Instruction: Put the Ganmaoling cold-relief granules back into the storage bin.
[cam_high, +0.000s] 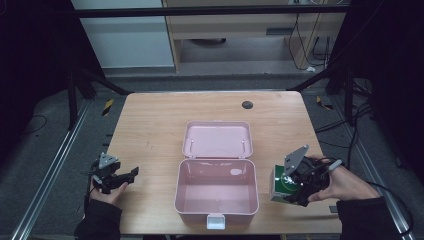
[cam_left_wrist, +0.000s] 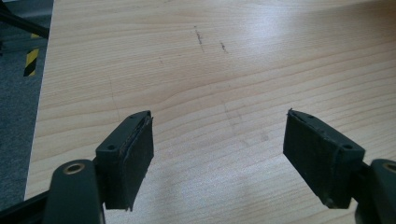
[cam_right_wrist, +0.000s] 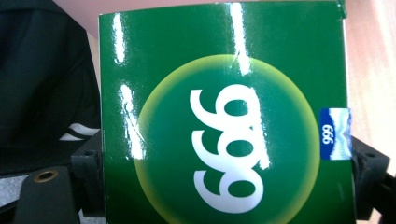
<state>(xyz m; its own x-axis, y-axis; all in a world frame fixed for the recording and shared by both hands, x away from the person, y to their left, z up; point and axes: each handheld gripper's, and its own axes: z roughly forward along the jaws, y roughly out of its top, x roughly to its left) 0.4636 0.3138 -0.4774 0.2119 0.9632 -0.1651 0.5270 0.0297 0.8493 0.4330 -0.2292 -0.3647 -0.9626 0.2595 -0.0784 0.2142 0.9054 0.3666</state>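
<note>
A pink plastic box (cam_high: 216, 192) stands open in the middle of the table, its lid (cam_high: 218, 139) laid back behind it and nothing visible inside. Just right of it my right gripper (cam_high: 295, 187) is shut on a green carton (cam_high: 281, 186) printed with "999". In the right gripper view the green carton (cam_right_wrist: 224, 121) sits squarely between the two jaws. My left gripper (cam_high: 127, 176) hovers near the table's left front edge, open, with bare wood between its fingers (cam_left_wrist: 128, 156).
The wooden table (cam_high: 150, 125) has a small black round cap (cam_high: 247, 104) near its far edge. Metal frame rails run along both sides on the grey carpet. A white latch (cam_high: 215, 221) sticks out from the box front.
</note>
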